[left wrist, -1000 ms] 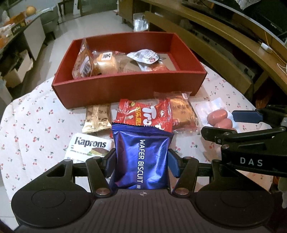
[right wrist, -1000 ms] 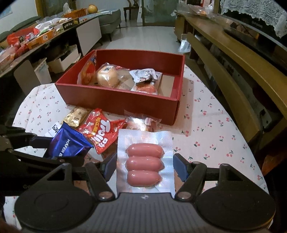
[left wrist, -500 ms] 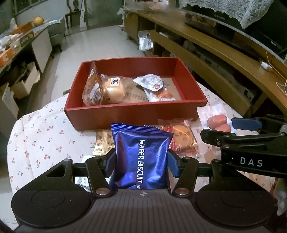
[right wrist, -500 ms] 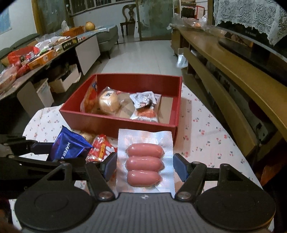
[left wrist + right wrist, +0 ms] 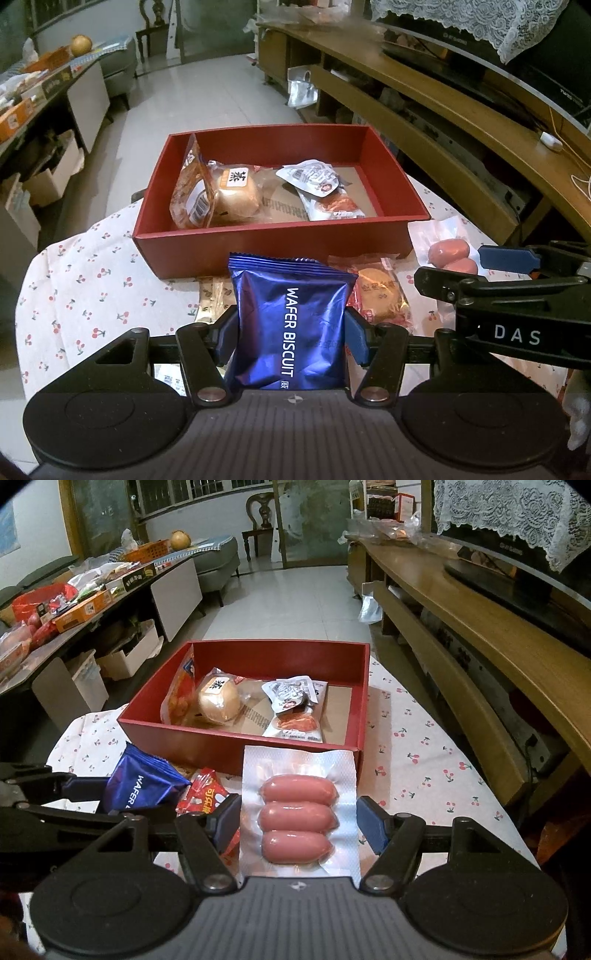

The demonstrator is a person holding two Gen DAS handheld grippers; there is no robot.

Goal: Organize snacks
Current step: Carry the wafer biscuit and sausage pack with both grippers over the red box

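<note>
A blue wafer biscuit pack stands upright between the blue pads of my left gripper, which is shut on it above the table. Clamped flat in my right gripper is a clear pack of three pink sausages. Both packs hang just short of the near wall of the red box. Inside the box lie a bun, an orange bag and two small sachets. The right gripper sits to the right of the left one, with the sausage pack between its fingers.
Loose snacks lie on the cherry-print tablecloth in front of the box: a red pack, a wrapped pastry and a gold pack. A long wooden bench runs along the right, close to the table edge.
My left gripper has risen with the wafer pack, so the loose snacks sink below and behind it. The right gripper has tipped upward slightly with the sausage pack. Both grips hold.
</note>
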